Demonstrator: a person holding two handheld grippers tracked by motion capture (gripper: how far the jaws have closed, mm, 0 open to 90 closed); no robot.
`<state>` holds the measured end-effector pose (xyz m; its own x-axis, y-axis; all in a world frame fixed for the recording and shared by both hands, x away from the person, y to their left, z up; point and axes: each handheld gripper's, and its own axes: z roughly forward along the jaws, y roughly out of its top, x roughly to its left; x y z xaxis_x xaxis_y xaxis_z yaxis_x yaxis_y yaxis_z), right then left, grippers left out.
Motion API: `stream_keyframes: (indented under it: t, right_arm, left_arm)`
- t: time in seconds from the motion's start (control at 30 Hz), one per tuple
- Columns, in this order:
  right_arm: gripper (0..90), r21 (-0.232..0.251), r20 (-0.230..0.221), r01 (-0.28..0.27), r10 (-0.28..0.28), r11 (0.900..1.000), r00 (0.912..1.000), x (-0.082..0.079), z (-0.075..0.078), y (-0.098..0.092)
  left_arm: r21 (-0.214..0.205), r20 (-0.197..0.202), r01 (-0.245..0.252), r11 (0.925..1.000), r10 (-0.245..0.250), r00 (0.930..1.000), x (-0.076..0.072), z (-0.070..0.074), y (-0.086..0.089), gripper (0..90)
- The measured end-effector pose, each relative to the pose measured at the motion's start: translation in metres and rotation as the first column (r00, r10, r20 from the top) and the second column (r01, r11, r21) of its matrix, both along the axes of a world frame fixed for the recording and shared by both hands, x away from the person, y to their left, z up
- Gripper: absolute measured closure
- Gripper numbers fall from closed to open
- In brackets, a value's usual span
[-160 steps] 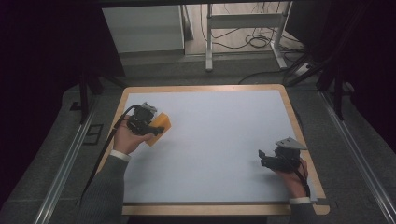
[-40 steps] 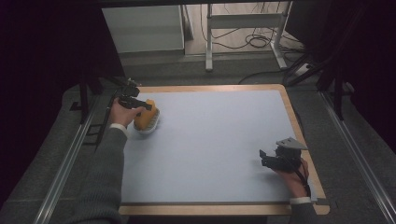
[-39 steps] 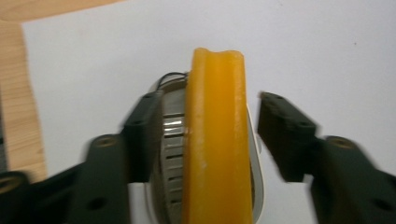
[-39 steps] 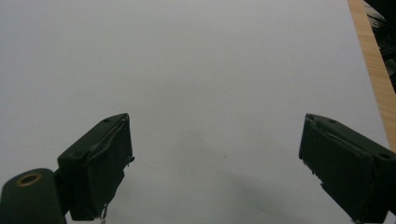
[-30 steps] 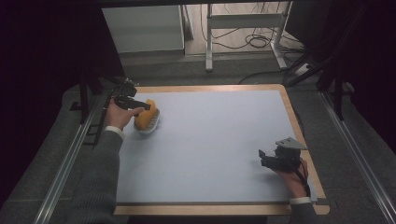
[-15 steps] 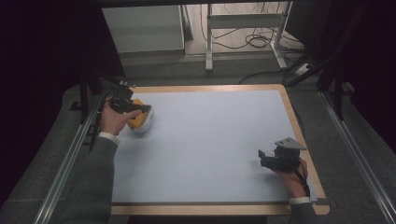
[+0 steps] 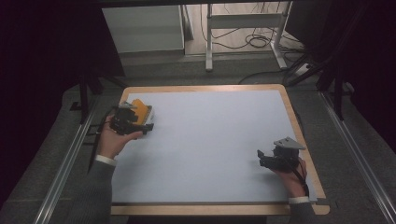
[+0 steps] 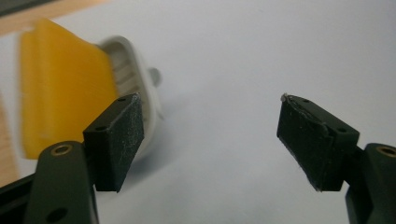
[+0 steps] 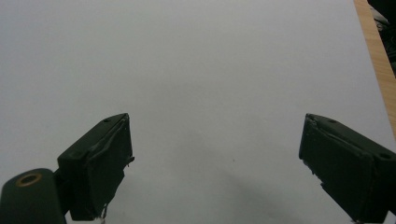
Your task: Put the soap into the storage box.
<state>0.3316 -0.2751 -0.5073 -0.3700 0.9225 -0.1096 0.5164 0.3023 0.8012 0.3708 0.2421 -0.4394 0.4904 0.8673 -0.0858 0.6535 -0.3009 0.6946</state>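
Observation:
An orange-and-white object (image 7: 141, 110) lies on the pale mat (image 7: 210, 140) near the far left corner. In the left gripper view this object (image 8: 65, 102) sits blurred, left of and beyond the left jaw. My left gripper (image 7: 143, 124) (image 8: 210, 112) stands just on the near side of it, open. Its jaws have just been opening and nothing is between them. My right gripper (image 7: 260, 158) (image 9: 217, 135) rests at the near right of the mat, open over bare surface.
The mat lies on a wooden board (image 7: 205, 87) whose rim shows all round. Metal rails (image 7: 65, 168) run along both sides of the table. A white cabinet (image 7: 142, 28), table legs and cables stand on the floor beyond the far edge.
The left gripper has let go of the orange-and-white object and drawn back toward the person. The object stays on the mat by the far left corner. The right hand has kept still.

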Motion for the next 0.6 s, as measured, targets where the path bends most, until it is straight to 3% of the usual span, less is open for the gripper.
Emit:
stream_keyframes:
  t: [0.1, 0.27, 0.4, 0.6]
  right_arm:
    - [9.4, 0.002, 0.007, -0.002, 0.002, 1.0000, 1.0000, 0.000, 0.001, 0.000]
    - [9.4, 0.000, 0.005, -0.002, 0.002, 1.0000, 1.0000, 0.000, 0.001, 0.000]
    - [9.4, 0.003, 0.011, -0.005, 0.005, 1.0000, 0.9999, -0.001, 0.002, 0.001]
    - [9.4, -0.004, 0.008, -0.007, 0.007, 1.0000, 0.9999, -0.001, 0.001, 0.002]
  left_arm:
    - [-0.020, -0.001, 0.021, 0.9996, -0.021, 0.9998, -0.010, -0.012, -0.003, 23.4]
    - [-0.076, 0.009, 0.001, 0.9971, 0.000, 1.0000, -0.026, -0.034, -0.006, 24.6]
    - [-0.071, -0.008, 0.009, 0.9975, -0.009, 0.9999, -0.038, -0.052, -0.008, 24.4]
    - [-0.104, -0.013, -0.001, 0.9945, 0.000, 0.9999, -0.055, -0.070, -0.005, 24.2]
